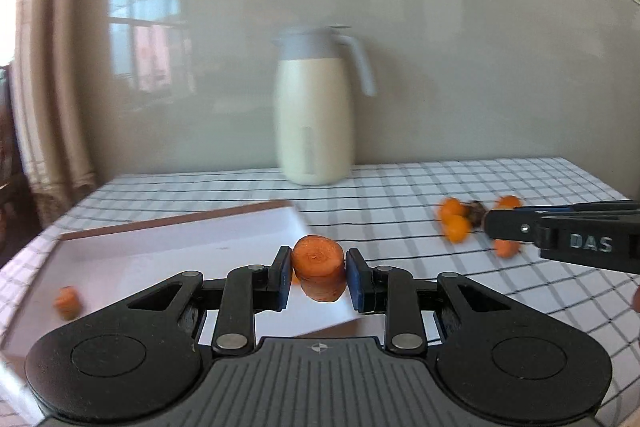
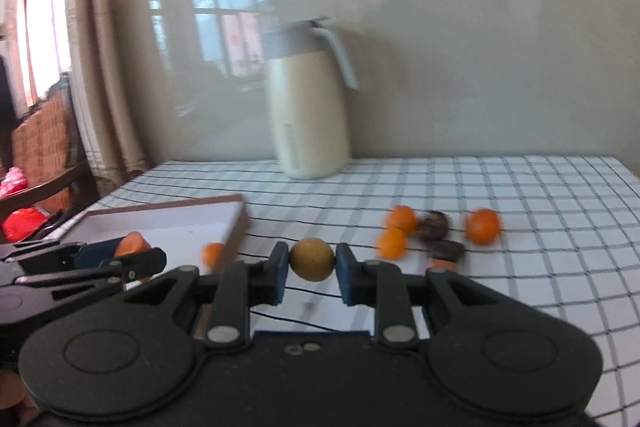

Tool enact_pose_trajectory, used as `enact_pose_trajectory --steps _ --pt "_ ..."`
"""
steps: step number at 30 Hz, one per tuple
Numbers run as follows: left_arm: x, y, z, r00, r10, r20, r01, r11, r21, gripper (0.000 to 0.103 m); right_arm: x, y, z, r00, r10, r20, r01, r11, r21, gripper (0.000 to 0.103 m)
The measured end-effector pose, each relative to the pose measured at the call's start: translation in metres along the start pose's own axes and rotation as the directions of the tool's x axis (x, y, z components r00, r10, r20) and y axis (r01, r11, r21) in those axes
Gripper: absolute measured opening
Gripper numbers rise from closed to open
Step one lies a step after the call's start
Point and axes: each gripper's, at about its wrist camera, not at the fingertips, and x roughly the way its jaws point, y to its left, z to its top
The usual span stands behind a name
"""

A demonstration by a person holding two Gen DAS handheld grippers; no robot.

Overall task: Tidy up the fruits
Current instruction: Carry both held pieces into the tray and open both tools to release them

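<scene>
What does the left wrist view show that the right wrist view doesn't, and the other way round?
Only the left wrist view shows the flat cut face of the carrot chunk in the left gripper, over the white tray.

Only the right wrist view shows the round brown fruit held by the right gripper, the dark pieces clearly, and a chair.

Both show the cream jug, checked tablecloth, and small oranges.
</scene>
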Motion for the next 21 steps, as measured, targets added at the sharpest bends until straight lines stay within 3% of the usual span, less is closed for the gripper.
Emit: enact_pose_trajectory --steps 9,21 --pt "-0.008 0.080 -0.013 0.986 0.165 -0.014 -0.165 0.982 -0.086 0.029 0.023 0.065 0.001 0.993 0.119 0.005 -0.118 0.989 -0.088 0.017" --pt "-0.004 0.146 -0.031 0.963 0.261 -0.070 -0.268 0.953 -0.141 0.029 0.060 0.113 -0.004 0.987 0.157 -0.037 -0.160 0.978 -0.135 0.017"
